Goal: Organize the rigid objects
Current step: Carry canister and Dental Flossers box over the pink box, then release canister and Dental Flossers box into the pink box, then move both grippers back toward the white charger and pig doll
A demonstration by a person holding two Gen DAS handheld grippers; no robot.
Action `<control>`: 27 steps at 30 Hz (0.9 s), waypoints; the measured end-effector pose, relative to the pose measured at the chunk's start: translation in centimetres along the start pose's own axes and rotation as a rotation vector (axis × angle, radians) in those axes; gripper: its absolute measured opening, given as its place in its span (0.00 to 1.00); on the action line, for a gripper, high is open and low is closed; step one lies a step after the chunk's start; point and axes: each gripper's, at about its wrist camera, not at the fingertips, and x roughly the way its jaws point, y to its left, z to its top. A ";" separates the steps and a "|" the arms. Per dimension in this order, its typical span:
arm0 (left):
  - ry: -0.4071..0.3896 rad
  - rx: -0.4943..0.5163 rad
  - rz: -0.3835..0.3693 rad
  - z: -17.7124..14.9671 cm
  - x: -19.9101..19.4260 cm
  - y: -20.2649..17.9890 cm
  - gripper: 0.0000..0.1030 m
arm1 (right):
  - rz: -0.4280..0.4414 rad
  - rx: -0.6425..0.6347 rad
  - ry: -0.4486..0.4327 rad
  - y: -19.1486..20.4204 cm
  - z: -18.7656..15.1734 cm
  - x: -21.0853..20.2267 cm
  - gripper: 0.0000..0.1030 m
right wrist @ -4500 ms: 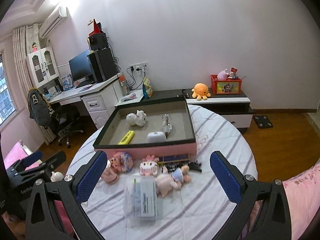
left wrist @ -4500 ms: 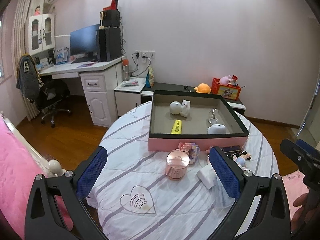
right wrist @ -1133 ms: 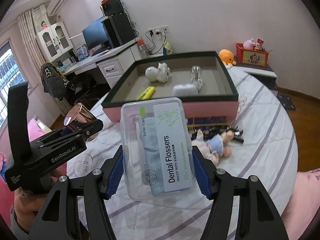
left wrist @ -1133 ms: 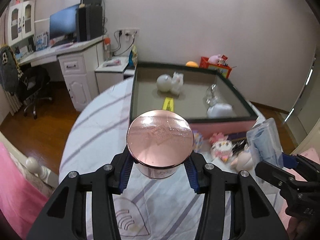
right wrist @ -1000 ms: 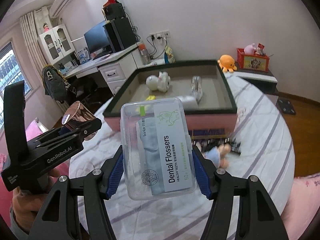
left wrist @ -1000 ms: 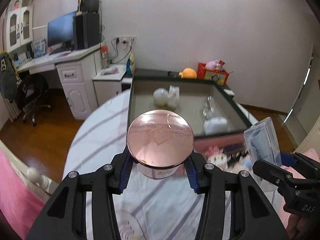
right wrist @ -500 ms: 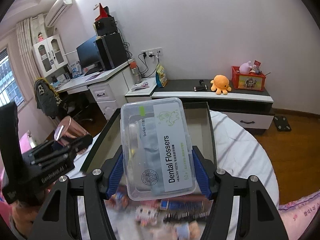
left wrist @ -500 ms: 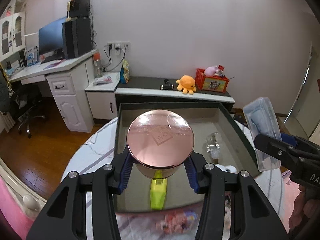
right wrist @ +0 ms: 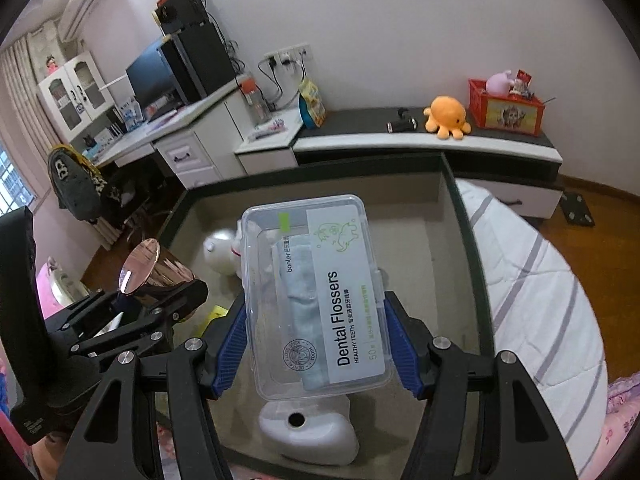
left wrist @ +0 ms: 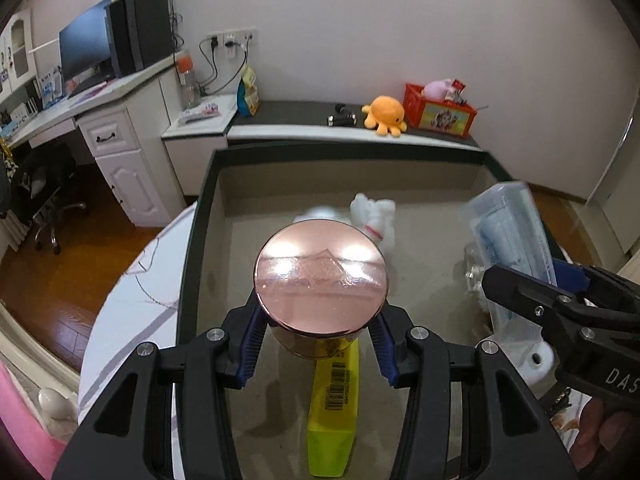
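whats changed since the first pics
Left tongs took the rose-gold jar and right tongs the dental flossers box off the bed; both now hover over the tray. Yellow bar and white figurine unchanged.

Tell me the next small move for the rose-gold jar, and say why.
Probably lower it a little farther back before releasing: the left hand-held gripper holds the rose-gold jar over the tray, directly above the yellow box, while bare floor lies behind toward the white figurine.

Jar (left wrist: 322, 276) left of floss box (right wrist: 316, 296), both above tray (left wrist: 200, 216), highlighter (left wrist: 332, 412) inside it.
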 end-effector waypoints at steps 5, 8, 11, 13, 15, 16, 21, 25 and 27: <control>-0.040 -0.006 0.058 -0.3 -1.3 0.2 0.82 | 0.005 -0.021 0.029 0.2 -0.1 0.4 0.66; -0.079 -0.025 0.072 -0.7 -3.1 0.8 0.90 | 0.011 -0.022 0.019 0.4 -0.5 -0.1 0.80; -0.116 -0.047 0.091 -1.3 -4.8 1.5 0.97 | 0.027 -0.007 0.010 0.4 -0.8 -1.0 0.83; -0.133 -0.054 0.102 -1.9 -6.1 1.9 0.97 | 0.020 -0.001 -0.009 0.6 -1.0 -1.9 0.87; -0.147 -0.060 0.108 -2.4 -7.1 2.1 0.98 | -0.003 0.001 -0.030 0.7 -1.3 -2.8 1.00; -0.154 -0.063 0.110 -2.7 -7.8 2.2 0.98 | -0.013 -0.001 -0.042 0.9 -1.5 -3.3 1.00; -0.185 -0.074 0.108 -4.6 -10.8 2.3 0.99 | -0.039 0.020 -0.103 1.2 -2.9 -6.6 1.00; -0.205 -0.069 0.102 -6.2 -13.2 1.6 1.00 | -0.054 0.013 -0.153 1.9 -4.2 -9.6 1.00; -0.209 -0.054 0.103 -7.2 -14.2 1.0 1.00 | -0.067 0.002 -0.180 2.3 -5.2 -11.2 1.00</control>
